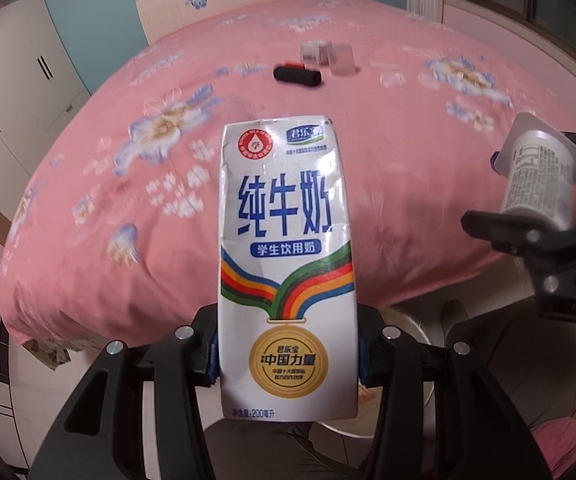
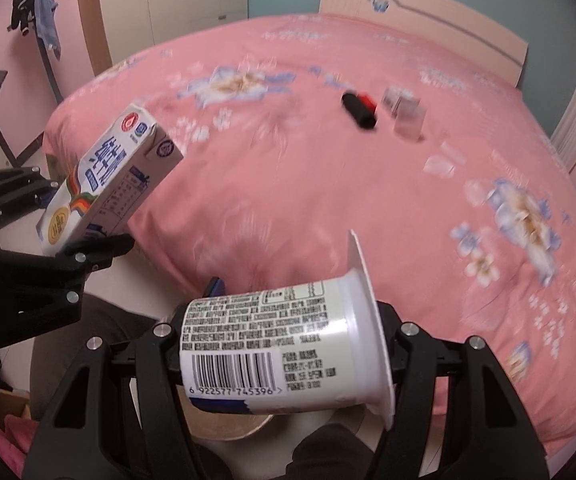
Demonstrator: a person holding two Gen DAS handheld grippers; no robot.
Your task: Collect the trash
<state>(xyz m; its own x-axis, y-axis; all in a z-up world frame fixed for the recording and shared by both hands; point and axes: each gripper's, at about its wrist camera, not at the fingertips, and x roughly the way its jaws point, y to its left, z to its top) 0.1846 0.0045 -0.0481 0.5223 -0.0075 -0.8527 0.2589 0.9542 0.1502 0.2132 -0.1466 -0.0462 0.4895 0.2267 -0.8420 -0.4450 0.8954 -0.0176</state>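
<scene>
My left gripper (image 1: 288, 356) is shut on a white milk carton (image 1: 286, 248) with blue Chinese print, held upright off the near edge of the pink bed. The carton also shows in the right wrist view (image 2: 104, 184). My right gripper (image 2: 288, 344) is shut on a white yogurt cup (image 2: 284, 344), held on its side with its rim to the right. The cup also shows in the left wrist view (image 1: 540, 176). Both are held above a round bin (image 1: 412, 332), whose rim shows below the cup (image 2: 232, 428).
On the pink flowered bedspread (image 1: 328, 160) lie a black cylinder with a red part (image 1: 298, 76), a small white box (image 1: 314, 52), a clear plastic cup (image 1: 342, 60) and clear scraps (image 1: 392, 79). A white wardrobe (image 1: 20, 92) stands left. The headboard (image 2: 420, 16) is behind.
</scene>
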